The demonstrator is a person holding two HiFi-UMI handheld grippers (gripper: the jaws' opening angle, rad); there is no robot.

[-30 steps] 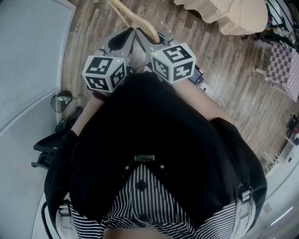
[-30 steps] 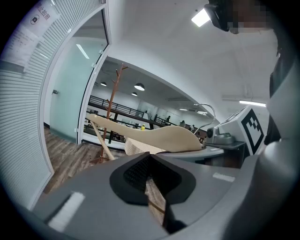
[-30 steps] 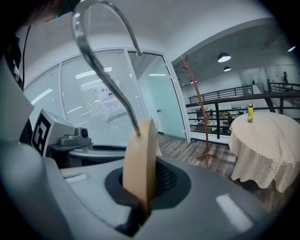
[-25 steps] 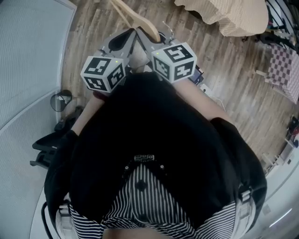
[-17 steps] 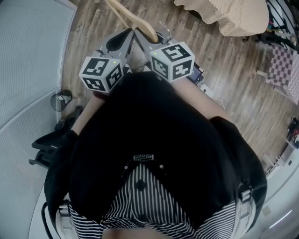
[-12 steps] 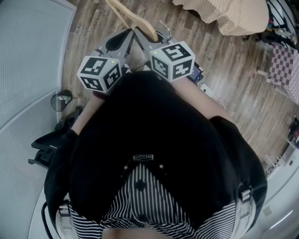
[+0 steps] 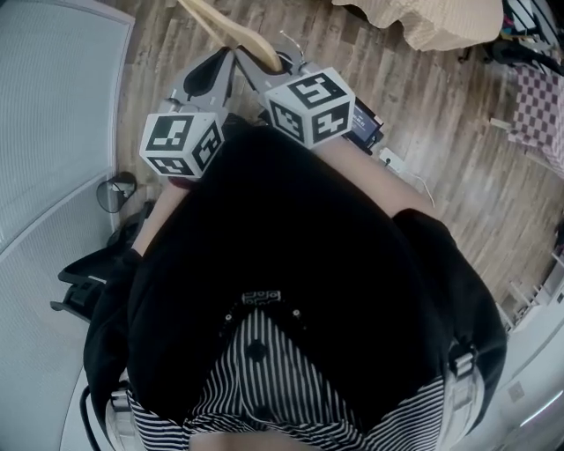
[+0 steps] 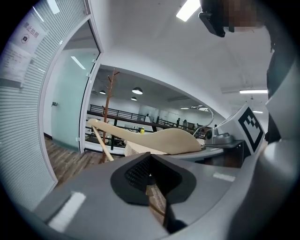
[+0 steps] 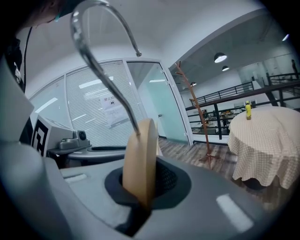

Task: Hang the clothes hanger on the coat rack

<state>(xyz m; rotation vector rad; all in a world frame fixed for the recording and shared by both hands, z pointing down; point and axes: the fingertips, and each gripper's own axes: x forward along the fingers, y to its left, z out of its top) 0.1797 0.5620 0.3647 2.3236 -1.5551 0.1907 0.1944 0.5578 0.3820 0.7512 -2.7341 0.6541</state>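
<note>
A pale wooden clothes hanger [image 9: 140,159] with a metal hook [image 9: 93,51] stands upright between the jaws of my right gripper [image 9: 140,190], which is shut on its neck. In the left gripper view the hanger's arm [image 8: 159,139] runs across just beyond my left gripper [image 8: 149,177]. Its jaws stand nearly together, with a strip of wood in the slit between them. From the head view both grippers [image 7: 263,69] [image 7: 225,62] are side by side under the hanger [image 7: 220,22], in front of the person's chest. The wooden coat rack [image 9: 192,108] [image 8: 108,108] stands ahead across the floor.
A round table with a beige cloth [image 9: 262,140] [image 7: 423,22] and a yellow bottle [image 9: 247,109] stands right of the rack. A glass wall with blinds [image 7: 62,106] runs along the left. Wooden floor [image 7: 423,132] lies between me and the rack.
Both grippers and the hanger have moved forward together, toward the top of the head view. The left cube has shifted a little left. The grip has not changed.
</note>
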